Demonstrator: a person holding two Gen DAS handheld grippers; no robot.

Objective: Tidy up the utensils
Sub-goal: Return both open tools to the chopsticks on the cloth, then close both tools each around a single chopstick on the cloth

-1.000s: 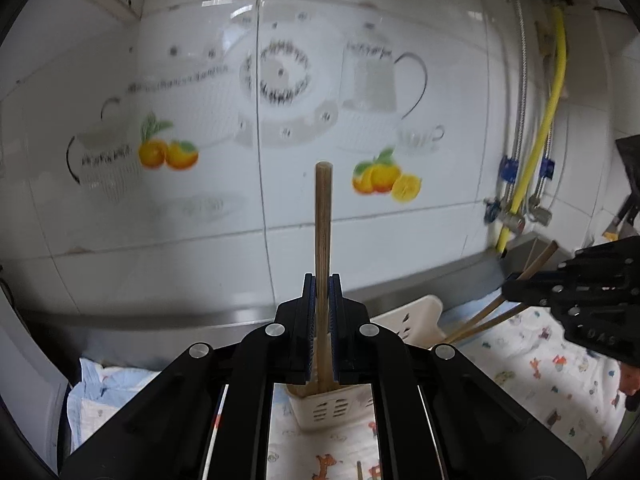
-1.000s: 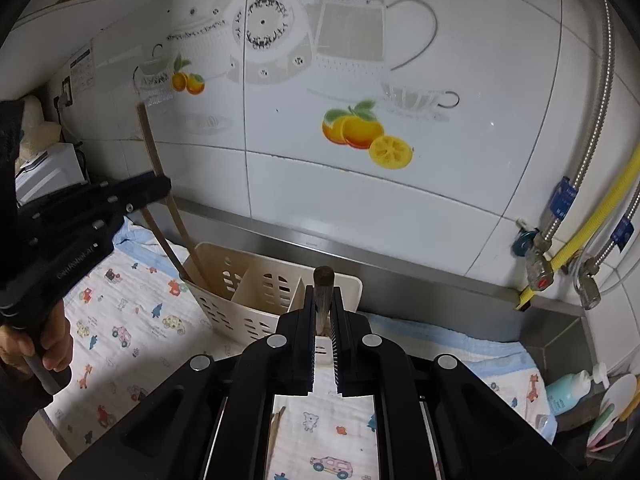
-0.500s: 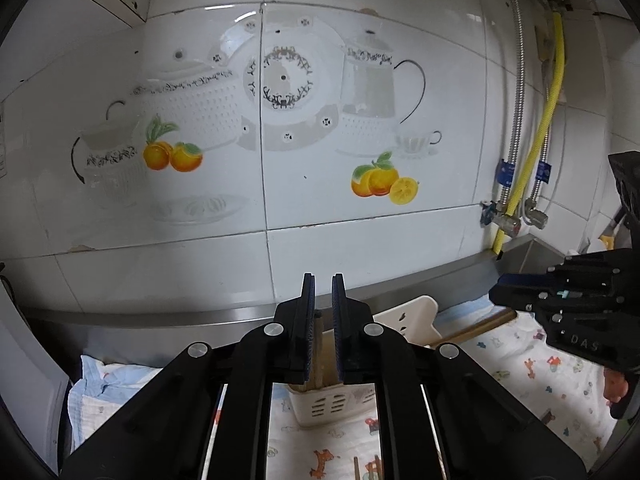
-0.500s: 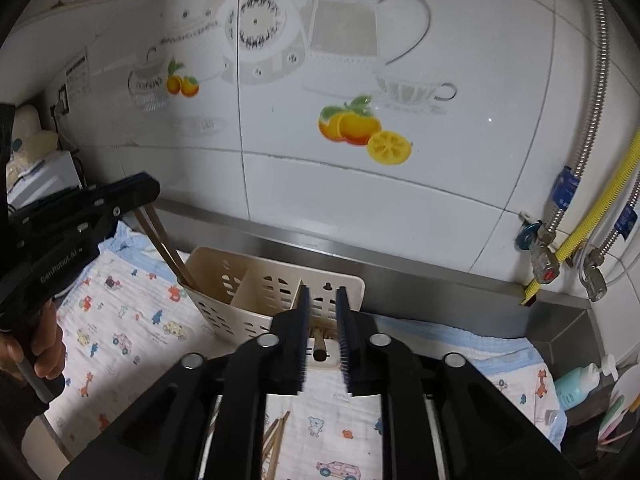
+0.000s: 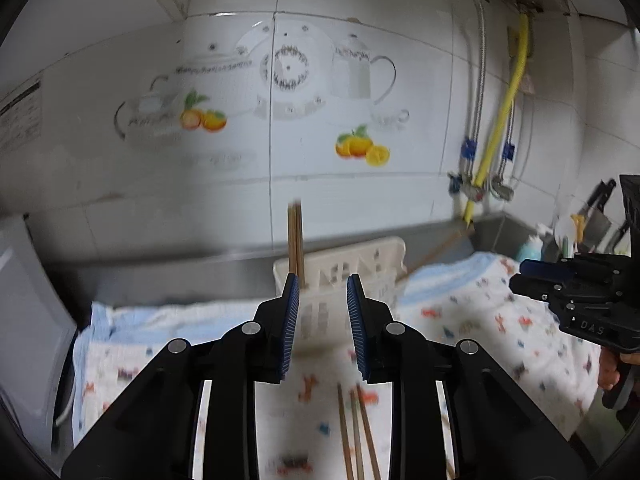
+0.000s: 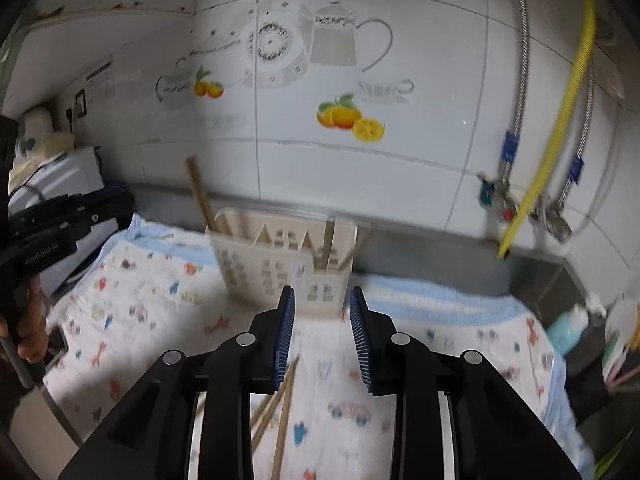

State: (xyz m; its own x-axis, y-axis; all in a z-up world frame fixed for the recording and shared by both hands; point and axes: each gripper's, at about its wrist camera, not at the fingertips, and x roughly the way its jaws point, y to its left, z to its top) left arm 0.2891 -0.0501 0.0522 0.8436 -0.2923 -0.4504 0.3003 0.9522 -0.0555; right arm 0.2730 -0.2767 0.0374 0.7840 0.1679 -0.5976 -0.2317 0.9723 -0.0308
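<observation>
Both the left gripper (image 5: 322, 320) and right gripper (image 6: 322, 334) gape wide, holding nothing. Loose chopsticks (image 6: 276, 404) lie on the cloth (image 6: 152, 304) in front of the holder (image 6: 280, 260); they look light, stiff and slippery, best pinched mid-length. The soft cloth covers the desk below a tiled wall (image 6: 420, 160).

Dim, flat indoor light with heavy motion blur throughout, strong fisheye bending and dark vignetted corners in both views.

Cream slotted caddy (image 6: 280, 256), brown wooden chopsticks (image 5: 295, 240), white cartoon-print cloth (image 6: 160, 300) edged pale blue, blue-padded black tools.
</observation>
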